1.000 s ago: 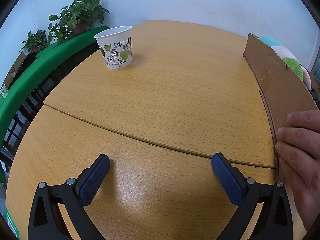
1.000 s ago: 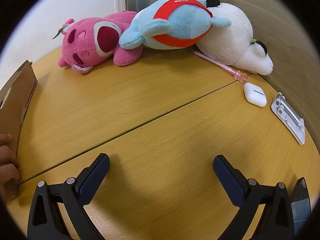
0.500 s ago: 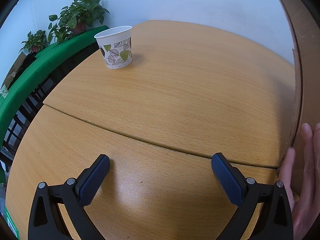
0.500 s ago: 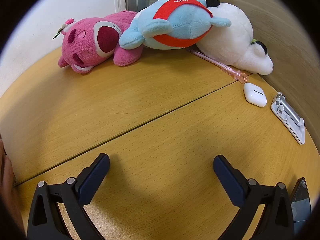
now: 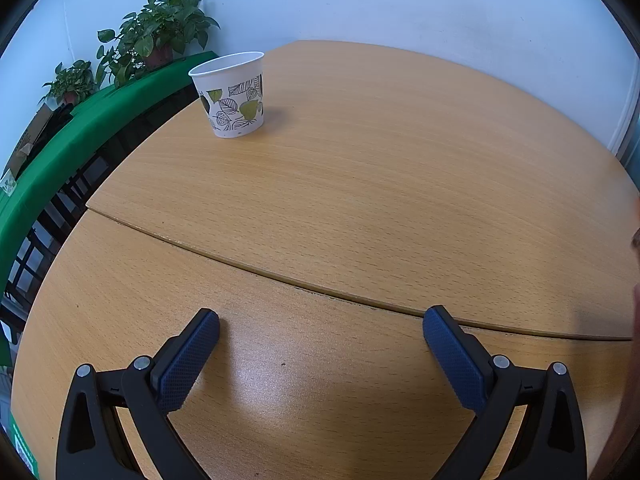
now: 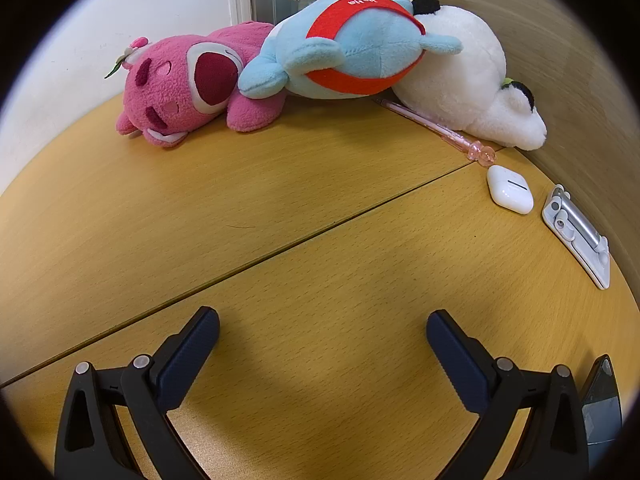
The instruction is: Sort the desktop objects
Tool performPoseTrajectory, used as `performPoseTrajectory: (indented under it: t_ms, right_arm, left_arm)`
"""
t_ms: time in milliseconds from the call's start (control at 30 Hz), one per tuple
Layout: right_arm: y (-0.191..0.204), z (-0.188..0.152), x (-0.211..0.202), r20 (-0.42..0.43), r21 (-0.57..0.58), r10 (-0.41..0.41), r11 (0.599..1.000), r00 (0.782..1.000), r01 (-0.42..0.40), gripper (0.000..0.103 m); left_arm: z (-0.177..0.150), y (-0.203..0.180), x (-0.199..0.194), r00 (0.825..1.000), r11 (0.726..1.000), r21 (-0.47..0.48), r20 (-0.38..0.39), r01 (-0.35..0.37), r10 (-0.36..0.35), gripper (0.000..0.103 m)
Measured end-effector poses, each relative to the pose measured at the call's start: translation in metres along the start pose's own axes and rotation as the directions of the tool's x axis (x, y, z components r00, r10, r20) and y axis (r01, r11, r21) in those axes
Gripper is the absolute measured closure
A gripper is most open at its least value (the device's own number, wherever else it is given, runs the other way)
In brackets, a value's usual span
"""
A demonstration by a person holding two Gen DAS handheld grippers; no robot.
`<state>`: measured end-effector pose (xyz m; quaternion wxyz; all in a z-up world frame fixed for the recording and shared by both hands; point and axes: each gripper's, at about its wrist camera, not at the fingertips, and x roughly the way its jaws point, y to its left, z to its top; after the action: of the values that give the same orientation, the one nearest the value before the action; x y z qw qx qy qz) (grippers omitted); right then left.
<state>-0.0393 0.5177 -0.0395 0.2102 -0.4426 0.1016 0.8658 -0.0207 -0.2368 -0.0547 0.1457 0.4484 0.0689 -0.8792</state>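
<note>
Cardboard box gone from both views since a second ago, bench (image 5: pixel 360 168) cleared. Left tool (image 5: pixel 320 326) and right tool (image 6: pixel 322 328) released, empty. Paper cup (image 5: pixel 232 94) far-left; earbud case (image 6: pixel 510 194), pink pen (image 6: pixel 440 130) unsorted far-right.

- Round wooden table (image 5: pixel 380 184) in pale beech, with a curved seam running across its top.
- Two leafy green potted plants (image 5: pixel 156 34) in brown pots, standing on a green-covered ledge (image 5: pixel 80 136) behind the table.
- Plain white wall (image 5: pixel 400 4) behind the table.
- Wood-grain panel (image 6: pixel 560 60) along the table's right edge.
</note>
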Motion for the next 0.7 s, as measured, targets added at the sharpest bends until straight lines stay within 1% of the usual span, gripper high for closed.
performPoseTrajectory:
  t_ms: [700]
  right_arm:
    - [-0.0021, 0.0021, -0.0011, 0.0, 0.0, -0.001, 1.0, 1.0, 0.001, 0.0]
  left_arm:
    - [0.0, -0.0009, 0.0008, 1.0, 1.0, -0.002, 0.002, -0.002, 0.002, 0.0]
